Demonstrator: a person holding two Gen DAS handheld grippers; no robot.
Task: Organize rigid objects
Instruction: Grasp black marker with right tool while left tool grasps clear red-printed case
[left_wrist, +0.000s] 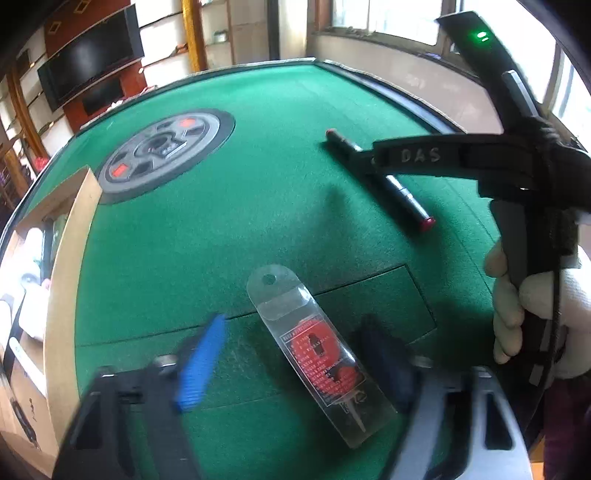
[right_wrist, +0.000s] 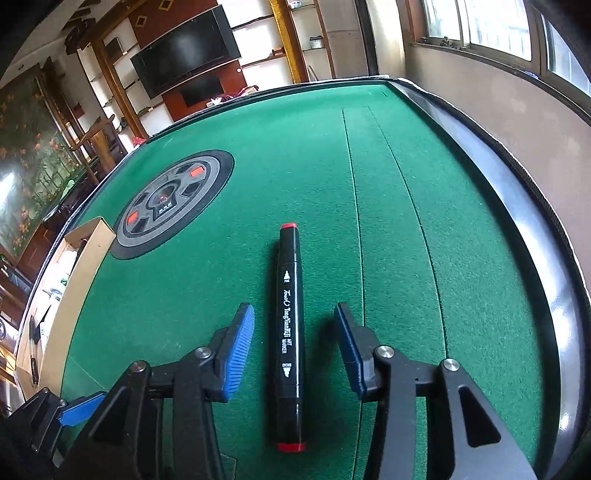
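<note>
Black art marker with red ends, lying flat on the green counter, right between the blue pads of the right claw. Right claw spread wide, not touching the marker yet, low and pointing along it. Hard, light and smooth, probably quick to roll, so best pinched at the middle of the barrel. Left claw also spread, blurry, hanging over a clear plastic packet with a red label, maybe with a small tool inside. Packet stiff, flat and slippery; best held by its long edges. Cardboard box far to the left of both claws, likely where things go.
</note>
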